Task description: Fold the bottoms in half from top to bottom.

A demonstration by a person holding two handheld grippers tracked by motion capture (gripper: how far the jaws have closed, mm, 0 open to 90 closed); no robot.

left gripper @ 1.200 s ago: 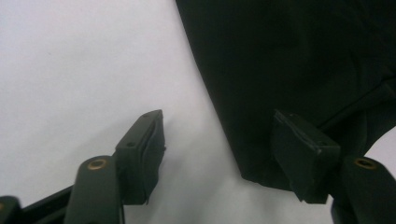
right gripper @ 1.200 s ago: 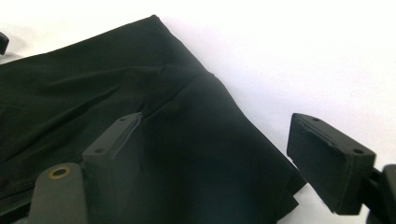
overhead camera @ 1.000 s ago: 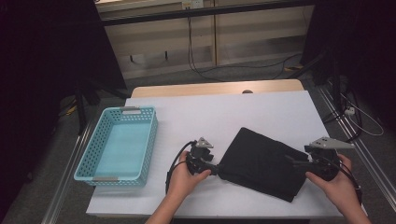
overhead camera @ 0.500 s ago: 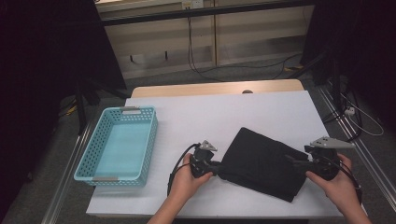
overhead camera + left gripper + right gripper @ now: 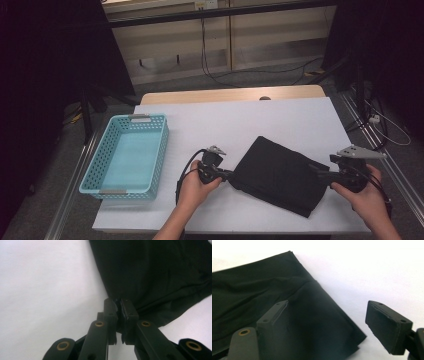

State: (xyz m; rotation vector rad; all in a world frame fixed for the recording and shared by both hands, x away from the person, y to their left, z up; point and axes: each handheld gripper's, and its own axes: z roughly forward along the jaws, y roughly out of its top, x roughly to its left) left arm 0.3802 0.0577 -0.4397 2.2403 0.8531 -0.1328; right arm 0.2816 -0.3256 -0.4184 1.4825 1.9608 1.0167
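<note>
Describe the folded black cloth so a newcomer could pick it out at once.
Start at the white table, with the turquoise basket on its left half. On the right half, near the front edge, the black cloth lies folded flat between the left gripper and right gripper. It is the table's one dark, soft item; the basket is pale and perforated.

Left gripper (image 5: 231,174) jaws just closing, pinched; right gripper (image 5: 316,170) agape.

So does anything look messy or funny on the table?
Not much. The black cloth lies crooked, turned at an angle to the table's edges, with a few wrinkles. The left gripper has just been closing and now pinches the cloth's corner. The right gripper is open over the opposite edge. The basket sits straight.
</note>
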